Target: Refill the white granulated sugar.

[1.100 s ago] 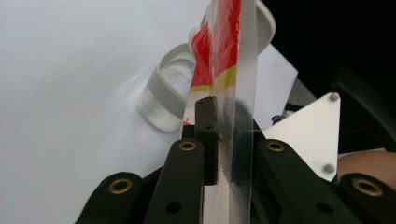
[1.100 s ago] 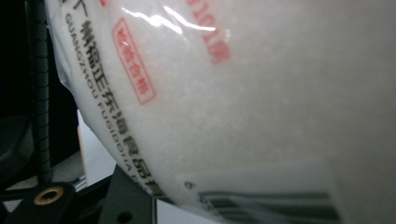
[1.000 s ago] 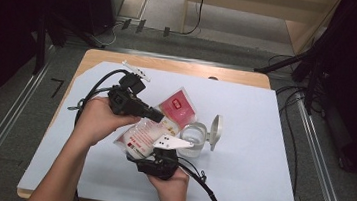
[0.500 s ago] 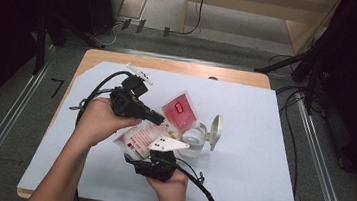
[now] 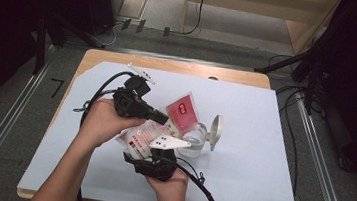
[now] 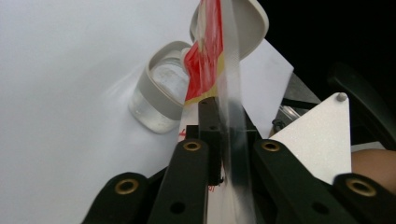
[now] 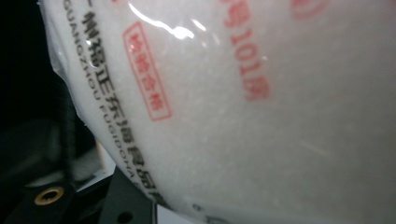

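A plastic bag point(image 5: 138, 139) of white granules with red print hangs tilted over an open clear jar point(image 5: 193, 140). The jar's grey lid point(image 5: 216, 131) stands flipped back. My left gripper point(image 5: 167, 121) is shut on the bag's flat clear edge point(image 6: 232, 70), just below the red top point(image 5: 184, 110). In the left gripper view the jar point(image 6: 159, 98) lies right behind the bag. My right gripper point(image 5: 145, 151) comes in from the near side, shut on the bag's full lower part. The printed bag point(image 7: 257, 116) presses close to its camera, and one black jaw shows at the bottom left.
A white sheet point(image 5: 266, 155) covers the wooden table point(image 5: 180, 66). Black cables trail from both grippers over the sheet's left and near parts. A metal rail runs along each side of the table on the floor.
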A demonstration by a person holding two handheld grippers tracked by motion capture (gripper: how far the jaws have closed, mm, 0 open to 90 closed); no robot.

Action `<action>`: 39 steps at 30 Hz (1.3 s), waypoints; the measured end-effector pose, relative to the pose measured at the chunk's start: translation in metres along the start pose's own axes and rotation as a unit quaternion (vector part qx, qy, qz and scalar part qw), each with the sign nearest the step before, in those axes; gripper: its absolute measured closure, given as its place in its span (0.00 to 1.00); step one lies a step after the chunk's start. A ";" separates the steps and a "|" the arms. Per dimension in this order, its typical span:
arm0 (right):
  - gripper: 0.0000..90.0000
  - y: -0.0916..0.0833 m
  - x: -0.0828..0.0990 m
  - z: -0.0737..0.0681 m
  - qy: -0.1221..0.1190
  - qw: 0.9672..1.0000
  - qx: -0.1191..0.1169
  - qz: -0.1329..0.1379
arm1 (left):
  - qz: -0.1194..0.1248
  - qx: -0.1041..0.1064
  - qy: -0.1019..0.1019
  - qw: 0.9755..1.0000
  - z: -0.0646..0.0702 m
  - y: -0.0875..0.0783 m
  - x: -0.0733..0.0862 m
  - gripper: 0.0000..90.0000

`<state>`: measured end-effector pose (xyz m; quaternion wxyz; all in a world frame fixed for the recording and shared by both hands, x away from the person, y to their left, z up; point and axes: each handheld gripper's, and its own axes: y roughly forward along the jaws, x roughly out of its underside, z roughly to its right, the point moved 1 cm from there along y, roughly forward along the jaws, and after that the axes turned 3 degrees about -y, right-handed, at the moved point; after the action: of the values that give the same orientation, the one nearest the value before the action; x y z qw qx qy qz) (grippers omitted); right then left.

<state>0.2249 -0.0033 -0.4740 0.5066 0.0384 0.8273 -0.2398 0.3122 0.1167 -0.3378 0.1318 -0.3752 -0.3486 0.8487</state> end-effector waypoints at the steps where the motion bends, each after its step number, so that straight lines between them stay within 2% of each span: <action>1: 0.64 -0.001 -0.001 -0.001 0.006 1.000 -0.007 0.003 | 0.003 -0.002 0.001 1.000 0.001 0.000 0.000 0.96; 5: 0.64 -0.004 -0.008 -0.007 0.015 1.000 -0.017 0.005 | 0.002 -0.007 0.008 1.000 0.004 -0.004 -0.001 0.97; 8: 0.63 -0.005 -0.011 -0.011 0.006 1.000 -0.017 0.001 | 0.002 -0.009 -0.002 1.000 0.004 -0.007 -0.002 0.98; 12: 0.59 -0.003 -0.013 -0.017 -0.014 1.000 -0.003 -0.008 | 0.002 -0.016 -0.010 1.000 0.005 -0.007 -0.002 0.99; 15: 0.66 -0.003 -0.013 -0.017 -0.015 1.000 0.001 -0.011 | 0.001 -0.011 -0.012 1.000 0.003 -0.005 -0.003 0.99; 21: 0.69 -0.007 -0.012 -0.012 0.004 1.000 -0.007 0.006 | 0.012 0.005 -0.002 1.000 0.002 -0.007 -0.004 0.91; 23: 0.69 -0.008 -0.012 -0.010 0.023 0.999 -0.021 0.017 | 0.013 0.009 -0.006 1.000 0.002 -0.007 -0.004 0.89; 30: 0.69 -0.011 -0.013 -0.007 0.047 0.998 -0.044 0.028 | 0.013 -0.007 -0.005 1.000 0.002 -0.013 -0.004 0.93; 31: 0.69 -0.012 -0.014 -0.008 0.046 0.998 -0.043 0.028 | 0.012 -0.010 -0.003 1.000 0.002 -0.013 -0.004 0.96; 33: 0.67 -0.012 -0.017 -0.012 0.026 0.999 -0.031 0.015 | 0.011 -0.013 -0.005 1.000 0.003 -0.012 -0.005 0.99; 35: 0.65 -0.011 -0.019 -0.018 -0.012 1.000 0.003 -0.001 | 0.012 -0.018 -0.008 1.000 0.005 -0.011 -0.005 1.00; 36: 0.64 -0.010 -0.020 -0.020 -0.019 1.000 0.010 -0.007 | 0.012 -0.022 -0.007 1.000 0.005 -0.011 -0.006 1.00; 39: 0.66 -0.009 -0.021 -0.019 -0.015 1.000 0.016 -0.009 | 0.013 -0.024 -0.015 1.000 0.005 -0.010 -0.006 1.00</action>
<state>0.2168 0.0011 -0.4458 0.5164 0.0358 0.8159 -0.2578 0.3120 0.1182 -0.3255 0.1060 -0.3702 -0.3659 0.8472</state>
